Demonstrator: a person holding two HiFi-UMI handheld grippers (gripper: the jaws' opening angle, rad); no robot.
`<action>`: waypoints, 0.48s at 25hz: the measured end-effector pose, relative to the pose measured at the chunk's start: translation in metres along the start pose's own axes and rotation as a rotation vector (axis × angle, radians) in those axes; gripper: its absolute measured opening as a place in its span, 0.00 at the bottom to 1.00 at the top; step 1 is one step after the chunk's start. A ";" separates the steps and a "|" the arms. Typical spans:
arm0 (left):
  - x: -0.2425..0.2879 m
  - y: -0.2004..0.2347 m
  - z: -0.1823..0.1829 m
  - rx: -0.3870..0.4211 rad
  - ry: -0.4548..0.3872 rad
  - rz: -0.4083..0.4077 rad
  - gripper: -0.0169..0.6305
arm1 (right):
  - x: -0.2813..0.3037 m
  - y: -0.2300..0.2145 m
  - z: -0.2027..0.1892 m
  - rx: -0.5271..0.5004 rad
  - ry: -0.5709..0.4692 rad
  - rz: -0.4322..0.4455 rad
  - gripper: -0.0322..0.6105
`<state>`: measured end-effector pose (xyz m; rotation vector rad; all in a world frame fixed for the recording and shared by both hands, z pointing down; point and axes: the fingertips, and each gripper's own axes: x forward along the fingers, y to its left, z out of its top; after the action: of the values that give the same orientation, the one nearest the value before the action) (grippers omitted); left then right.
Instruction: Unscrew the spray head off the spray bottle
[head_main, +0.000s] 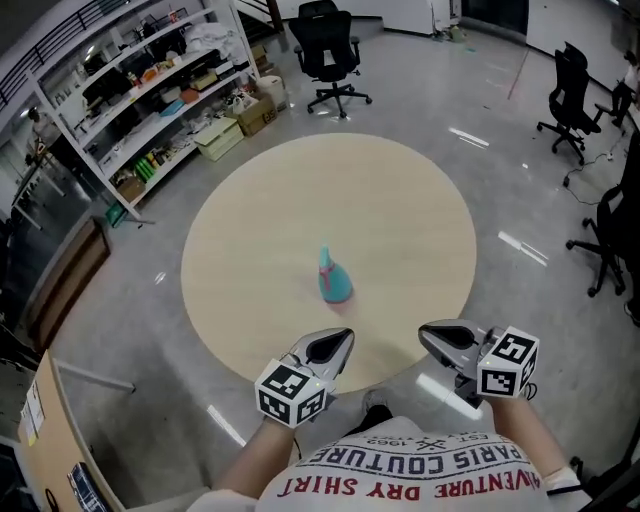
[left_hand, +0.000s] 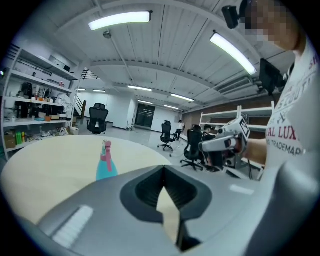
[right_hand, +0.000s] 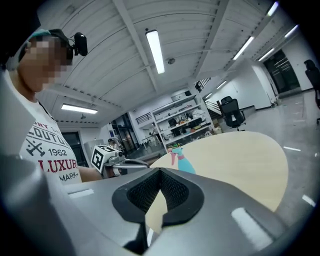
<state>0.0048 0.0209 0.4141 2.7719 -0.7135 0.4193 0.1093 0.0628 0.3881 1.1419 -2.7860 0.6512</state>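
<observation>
A teal spray bottle (head_main: 334, 284) with a pink spray head (head_main: 325, 262) stands upright near the middle of the round beige table (head_main: 260, 250). Both grippers hover at the table's near edge, well short of the bottle. My left gripper (head_main: 341, 340) is shut and empty, its jaws pointing toward the bottle. My right gripper (head_main: 428, 334) is shut and empty too, with its jaws pointing left. The left gripper view has the bottle (left_hand: 105, 163) ahead on the left and the right gripper (left_hand: 206, 146) off to the right. In the right gripper view the bottle (right_hand: 183, 161) stands past the closed jaws.
Metal shelves (head_main: 150, 80) with boxes stand at the back left. Black office chairs stand beyond the table (head_main: 330, 55) and along the right side (head_main: 575, 95). A wooden counter (head_main: 60, 280) runs along the left. Glossy grey floor surrounds the table.
</observation>
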 end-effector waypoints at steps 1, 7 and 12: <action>0.008 0.007 0.000 -0.003 0.004 -0.017 0.03 | 0.011 -0.011 0.003 -0.001 0.008 0.012 0.05; 0.023 0.071 -0.016 -0.034 0.052 0.015 0.03 | 0.089 -0.051 0.020 -0.030 0.064 0.108 0.05; 0.035 0.111 -0.041 -0.093 0.076 0.025 0.20 | 0.124 -0.071 0.019 -0.010 0.078 0.159 0.05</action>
<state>-0.0299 -0.0759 0.4823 2.6475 -0.7307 0.4807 0.0700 -0.0719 0.4224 0.8788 -2.8298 0.6777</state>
